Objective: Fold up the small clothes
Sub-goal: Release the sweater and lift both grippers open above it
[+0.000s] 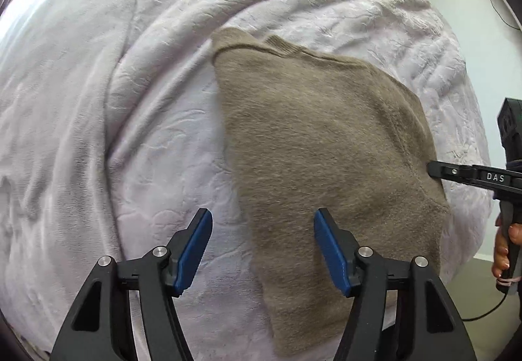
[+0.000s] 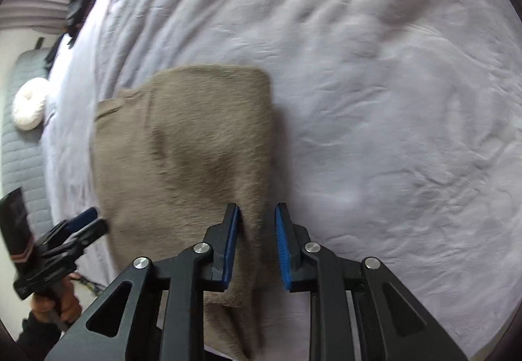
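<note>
1. Big bed w/ a pale lilac blanket [image 1: 98,132], all crinkly.
2. Brown fuzzy sweater [image 1: 319,145] lies folded on the blanket, mid-frame, toward 3 o'clock in left view.
3. Left gripper [image 1: 262,250] points almost straight down, jaws wide apart, holding nothing. One blue pad [image 1: 329,250] hangs over the sweater.
4. Right gripper [image 2: 256,243] points down too, jaws narrow but not pinching; sweater edge lies below the gap.
5. In left view, right gripper comes in at 3 o'clock, white letters "DAS" on it; a hand [image 1: 504,250] holds its handle.
</note>
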`<act>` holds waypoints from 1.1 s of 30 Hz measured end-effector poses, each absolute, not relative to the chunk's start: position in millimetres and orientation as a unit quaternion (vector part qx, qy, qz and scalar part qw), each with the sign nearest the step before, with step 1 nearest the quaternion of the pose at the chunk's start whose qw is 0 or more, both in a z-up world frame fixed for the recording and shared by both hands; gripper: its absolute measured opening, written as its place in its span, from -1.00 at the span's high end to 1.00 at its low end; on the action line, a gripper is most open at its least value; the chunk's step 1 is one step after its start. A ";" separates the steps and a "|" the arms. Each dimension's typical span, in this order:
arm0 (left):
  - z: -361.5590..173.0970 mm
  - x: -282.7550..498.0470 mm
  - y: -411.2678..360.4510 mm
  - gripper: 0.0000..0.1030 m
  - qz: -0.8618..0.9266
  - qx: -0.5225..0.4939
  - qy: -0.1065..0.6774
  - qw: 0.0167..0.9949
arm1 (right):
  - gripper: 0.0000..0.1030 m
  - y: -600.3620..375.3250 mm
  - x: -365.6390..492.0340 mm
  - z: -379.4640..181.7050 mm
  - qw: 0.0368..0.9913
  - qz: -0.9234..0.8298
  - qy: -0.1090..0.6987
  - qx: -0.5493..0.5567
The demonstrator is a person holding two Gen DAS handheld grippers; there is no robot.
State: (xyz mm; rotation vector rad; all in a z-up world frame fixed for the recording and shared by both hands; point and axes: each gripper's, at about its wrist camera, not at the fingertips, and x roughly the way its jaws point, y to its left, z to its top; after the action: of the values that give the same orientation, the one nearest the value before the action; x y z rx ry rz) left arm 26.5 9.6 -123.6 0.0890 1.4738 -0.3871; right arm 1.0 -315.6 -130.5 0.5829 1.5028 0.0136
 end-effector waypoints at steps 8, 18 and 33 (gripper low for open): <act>-116.5 11.9 14.8 -0.29 -0.169 0.070 0.659 0.729 | 0.53 -308.0 -15.1 -87.2 0.723 0.020 0.641 0.256; -145.5 6.0 18.2 -0.57 -0.137 0.077 0.671 0.725 | 0.65 -241.0 -23.2 -123.9 0.702 0.063 0.693 0.151; -111.5 -8.6 18.9 -0.57 -0.109 0.078 0.669 0.731 | -0.15 -278.4 -26.0 -81.6 0.705 0.014 0.679 0.205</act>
State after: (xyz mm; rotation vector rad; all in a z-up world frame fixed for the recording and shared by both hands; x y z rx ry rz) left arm -8.6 18.9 -111.5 0.1718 1.4731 -0.2410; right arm -26.0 -278.4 -81.6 0.4552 1.5090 0.0313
